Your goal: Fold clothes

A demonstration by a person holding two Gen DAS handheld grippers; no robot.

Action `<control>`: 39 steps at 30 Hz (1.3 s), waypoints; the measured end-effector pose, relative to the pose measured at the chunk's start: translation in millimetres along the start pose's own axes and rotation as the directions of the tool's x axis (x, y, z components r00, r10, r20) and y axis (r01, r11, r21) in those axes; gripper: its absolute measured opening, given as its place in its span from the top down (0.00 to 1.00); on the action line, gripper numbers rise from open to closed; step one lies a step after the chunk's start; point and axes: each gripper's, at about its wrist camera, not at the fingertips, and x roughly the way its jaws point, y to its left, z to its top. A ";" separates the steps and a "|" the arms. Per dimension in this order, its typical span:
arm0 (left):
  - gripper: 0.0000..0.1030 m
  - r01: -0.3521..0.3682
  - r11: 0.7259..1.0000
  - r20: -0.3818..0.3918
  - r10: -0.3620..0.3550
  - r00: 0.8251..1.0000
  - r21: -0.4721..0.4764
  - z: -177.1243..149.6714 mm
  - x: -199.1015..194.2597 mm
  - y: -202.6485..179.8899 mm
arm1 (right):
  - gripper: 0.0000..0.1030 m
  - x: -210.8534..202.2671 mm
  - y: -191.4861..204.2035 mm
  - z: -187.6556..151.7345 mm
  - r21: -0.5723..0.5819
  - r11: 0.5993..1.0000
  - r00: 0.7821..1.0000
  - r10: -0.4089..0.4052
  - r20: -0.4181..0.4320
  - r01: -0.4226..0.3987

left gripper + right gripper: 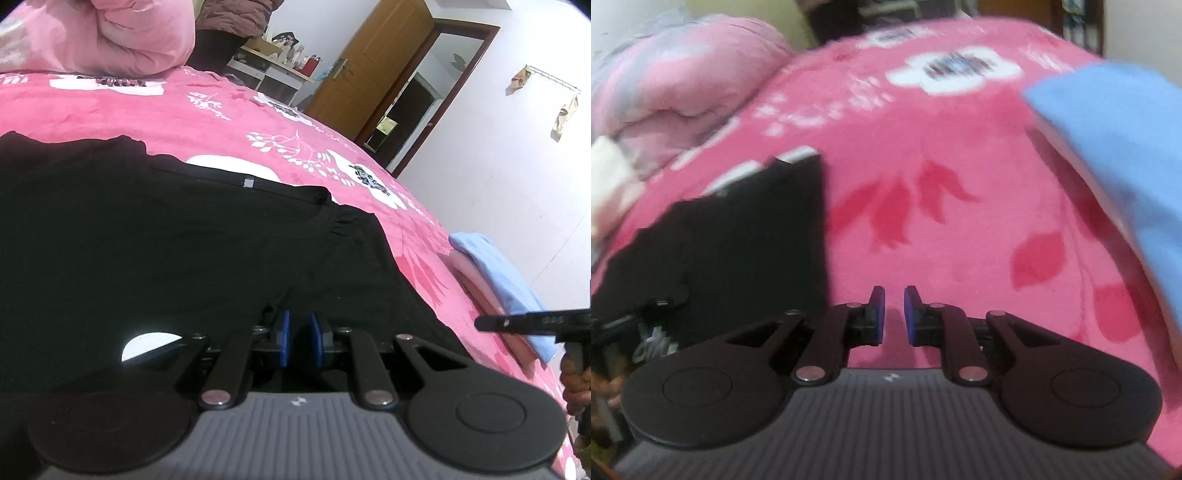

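A black garment [147, 236] lies spread on the pink flowered bedspread [221, 122]. My left gripper [301, 332] sits low over its near edge. The blue pads stand close together with black cloth bunched up between them, so it looks shut on the garment. In the right wrist view the garment's edge [757, 236] lies to the left. My right gripper [894, 314] hovers over bare bedspread [923, 155], its jaws slightly open with only pink cover showing in the gap. This view is motion-blurred. One of the right gripper's fingers [517, 320] and a hand [576, 380] show at the left wrist view's right edge.
Folded light blue cloth [498, 273] on folded pale pink cloth [476, 284] lies at the bed's right edge, also as blue cloth [1115, 140]. A rolled pink quilt [110, 33] is at the head. A desk with bottles [284, 59] and a wooden door [373, 62] stand beyond.
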 end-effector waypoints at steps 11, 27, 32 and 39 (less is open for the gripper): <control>0.85 0.022 1.000 -0.006 -0.022 1.000 -0.018 0.6 1.4 2.7 | 0.87 -33.5 20.8 -59.2 -0.096 0.988 0.988 -0.132 -0.084 0.123; 0.77 0.120 0.987 0.012 -0.120 0.993 -0.110 -0.1 3.3 18.6 | 0.76 -52.8 116.3 -118.5 -0.120 0.991 0.998 0.056 0.035 -0.051; 0.77 0.100 0.991 0.011 -0.099 0.995 -0.091 0.2 3.4 14.1 | 0.68 -53.9 125.8 -95.6 -0.112 0.989 0.982 0.112 0.154 -0.095; 0.77 0.094 0.990 0.013 -0.093 0.996 -0.105 0.3 3.6 14.5 | 0.55 -32.1 118.9 -131.0 -0.126 0.975 0.973 0.198 0.115 -0.183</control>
